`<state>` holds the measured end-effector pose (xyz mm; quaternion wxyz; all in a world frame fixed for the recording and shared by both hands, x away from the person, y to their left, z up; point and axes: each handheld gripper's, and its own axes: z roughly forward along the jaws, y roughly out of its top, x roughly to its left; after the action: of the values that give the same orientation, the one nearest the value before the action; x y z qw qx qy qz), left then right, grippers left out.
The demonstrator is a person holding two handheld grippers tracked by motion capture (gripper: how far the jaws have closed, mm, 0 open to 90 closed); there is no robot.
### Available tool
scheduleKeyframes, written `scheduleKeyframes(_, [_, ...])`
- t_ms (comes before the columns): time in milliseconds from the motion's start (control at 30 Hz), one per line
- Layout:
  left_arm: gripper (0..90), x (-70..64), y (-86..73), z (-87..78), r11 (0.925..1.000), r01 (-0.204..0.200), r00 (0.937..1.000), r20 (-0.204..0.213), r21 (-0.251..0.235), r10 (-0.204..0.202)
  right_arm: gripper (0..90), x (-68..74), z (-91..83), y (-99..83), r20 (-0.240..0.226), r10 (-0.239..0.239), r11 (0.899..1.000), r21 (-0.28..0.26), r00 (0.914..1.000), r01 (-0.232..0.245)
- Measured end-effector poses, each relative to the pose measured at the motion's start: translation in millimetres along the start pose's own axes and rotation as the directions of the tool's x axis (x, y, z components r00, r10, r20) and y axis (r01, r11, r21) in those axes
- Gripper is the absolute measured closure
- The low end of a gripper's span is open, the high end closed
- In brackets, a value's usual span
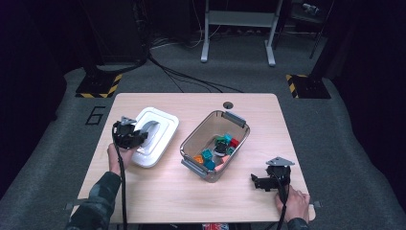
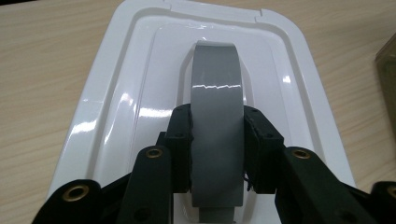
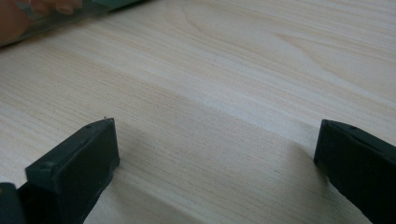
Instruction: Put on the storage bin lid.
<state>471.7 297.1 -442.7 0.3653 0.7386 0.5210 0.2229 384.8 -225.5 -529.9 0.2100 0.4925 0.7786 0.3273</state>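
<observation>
Now left tool (image 2: 217,140) pinching smooth grey handle (image 2: 218,107) on glossy white lid (image 2: 116,107); right tool (image 3: 217,154) spread.

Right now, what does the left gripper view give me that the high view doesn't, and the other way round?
The left gripper view shows the grip itself: the jaws are shut on the grey handle of the white lid, one pad pressed on each side.

The high view shows the layout: the clear bin of coloured blocks sits right of the lid, and the right gripper, jaws open, rests near the table's near right corner.

Both show the lid lying on the wooden table with the left gripper on its handle.
</observation>
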Motion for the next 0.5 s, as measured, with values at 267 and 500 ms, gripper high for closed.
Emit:
scheduleKeyframes(267, [67.1,-4.9,16.3,-16.1,0.9997,-0.02,0.9997,0.016,-0.014,0.02,0.0,0.1,0.0,0.0,-0.002,0.001,1.0,0.0,1.0,-0.001])
scheduleKeyframes(500, [67.1,-15.8,39.1,-34.1,0.9981,-0.051,0.9979,0.039,-0.034,0.052,0.0,0.0,0.0,0.0,-0.003,0.0,1.0,0.0,1.0,0.0])
